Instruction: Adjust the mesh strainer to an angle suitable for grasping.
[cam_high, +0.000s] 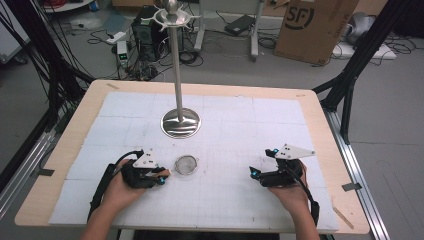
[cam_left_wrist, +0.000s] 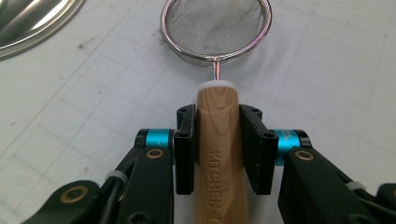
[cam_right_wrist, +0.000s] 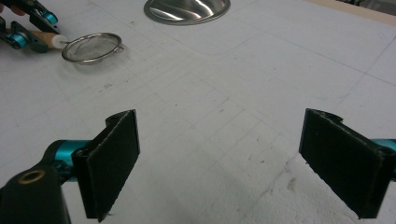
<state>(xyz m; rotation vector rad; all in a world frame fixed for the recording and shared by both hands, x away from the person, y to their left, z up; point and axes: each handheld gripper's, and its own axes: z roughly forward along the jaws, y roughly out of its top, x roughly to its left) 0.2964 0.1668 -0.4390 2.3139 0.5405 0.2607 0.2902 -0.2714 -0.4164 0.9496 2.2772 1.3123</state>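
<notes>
Two forearms are coming in from the bottom of the high view, each hand carrying a gripper over the white gridded mat (cam_high: 235, 200) on the wooden table (cam_high: 75, 130). On the left, the left gripper (cam_high: 164, 176) is pinching the handle of a small mesh strainer (cam_high: 186, 164), whose bowl is lying on the mat just in front of the round steel base of a tall metal stand (cam_high: 180, 122). Well apart on the right, the right gripper (cam_high: 253, 172) is sitting low over bare mat.

Black pads are rising from the bottom of the left gripper view, where the left gripper (cam_left_wrist: 218, 149) is pressing both jaws against the wooden handle (cam_left_wrist: 218, 140), which is lettered "KITCHEN". Beyond the handle's white collar, a thin wire stem is leading to the strainer's mesh bowl (cam_left_wrist: 215, 28) resting on the mat.

Wide-spread jaws are framing the right gripper view: the right gripper (cam_right_wrist: 219, 163) is holding nothing. Far off at upper left, the strainer (cam_right_wrist: 92, 46) is lying with its handle clamped in the other gripper, near the stand's base (cam_right_wrist: 187, 9).
</notes>
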